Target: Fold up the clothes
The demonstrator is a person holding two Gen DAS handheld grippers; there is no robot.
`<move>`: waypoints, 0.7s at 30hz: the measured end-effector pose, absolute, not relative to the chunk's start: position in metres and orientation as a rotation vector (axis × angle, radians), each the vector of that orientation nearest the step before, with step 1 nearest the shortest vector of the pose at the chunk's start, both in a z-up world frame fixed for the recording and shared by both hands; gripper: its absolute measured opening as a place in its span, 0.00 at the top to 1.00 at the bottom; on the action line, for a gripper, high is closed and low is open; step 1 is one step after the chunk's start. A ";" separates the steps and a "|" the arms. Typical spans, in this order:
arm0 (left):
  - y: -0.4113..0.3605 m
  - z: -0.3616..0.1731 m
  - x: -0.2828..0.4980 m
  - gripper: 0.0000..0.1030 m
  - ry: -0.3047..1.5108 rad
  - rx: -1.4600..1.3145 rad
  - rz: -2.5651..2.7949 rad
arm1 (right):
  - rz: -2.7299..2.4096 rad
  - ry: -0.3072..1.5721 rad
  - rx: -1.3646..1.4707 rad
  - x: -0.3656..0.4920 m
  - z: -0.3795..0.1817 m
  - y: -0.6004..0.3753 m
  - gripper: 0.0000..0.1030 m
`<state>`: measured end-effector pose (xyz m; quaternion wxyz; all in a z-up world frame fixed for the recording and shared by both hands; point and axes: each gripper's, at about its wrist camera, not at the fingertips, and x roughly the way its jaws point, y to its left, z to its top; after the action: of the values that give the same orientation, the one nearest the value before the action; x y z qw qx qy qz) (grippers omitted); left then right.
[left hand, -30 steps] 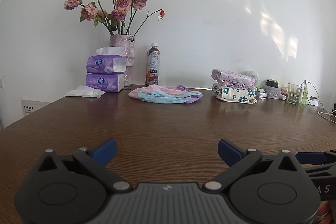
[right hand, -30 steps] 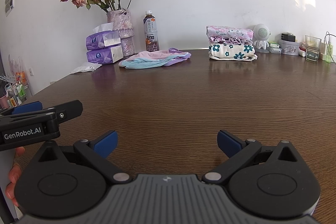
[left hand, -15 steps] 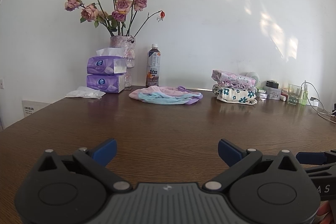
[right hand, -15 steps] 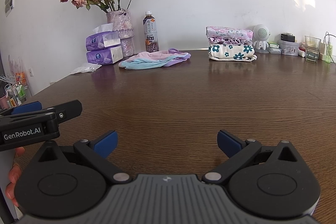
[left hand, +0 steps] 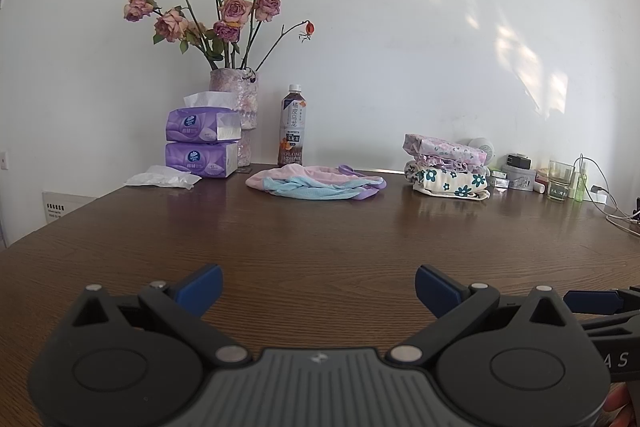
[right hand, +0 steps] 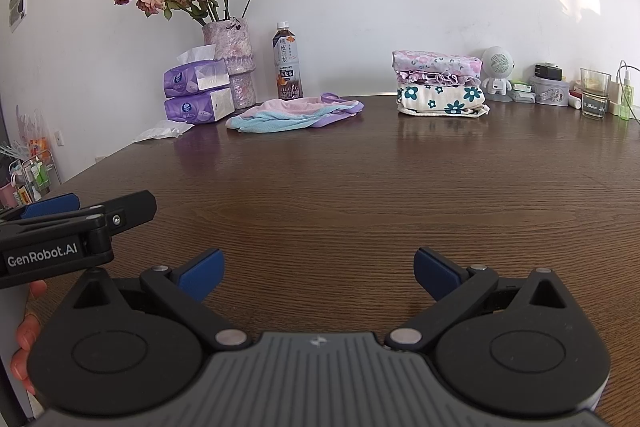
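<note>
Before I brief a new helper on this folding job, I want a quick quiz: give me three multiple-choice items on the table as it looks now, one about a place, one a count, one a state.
1. Where does the loose pink and blue garment lie?
A. In front of the drink bottle
B. On the folded stack
C. Between the right gripper's fingers

2. How many purple tissue packs are stacked by the vase?
A. One
B. Two
C. Four

3. What state is the right gripper in?
A. Shut on cloth
B. Open, holding nothing
C. Shut, holding nothing

Answers: 1 A, it is spread on the table just before the bottle; 2 B, one sits on another; 3 B, its blue fingers stand wide apart over bare wood.
</note>
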<state>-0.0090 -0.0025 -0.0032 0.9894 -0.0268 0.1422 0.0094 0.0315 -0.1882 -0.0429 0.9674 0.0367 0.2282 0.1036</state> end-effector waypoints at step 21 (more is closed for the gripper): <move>-0.002 -0.003 -0.010 0.00 0.279 -0.052 0.018 | 0.210 0.464 0.073 0.032 -0.043 -0.189 0.00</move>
<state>-0.0099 -0.0022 -0.0027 0.9899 -0.0258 0.1391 0.0089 0.0320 -0.1885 -0.0428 0.9671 0.0362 0.2294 0.1038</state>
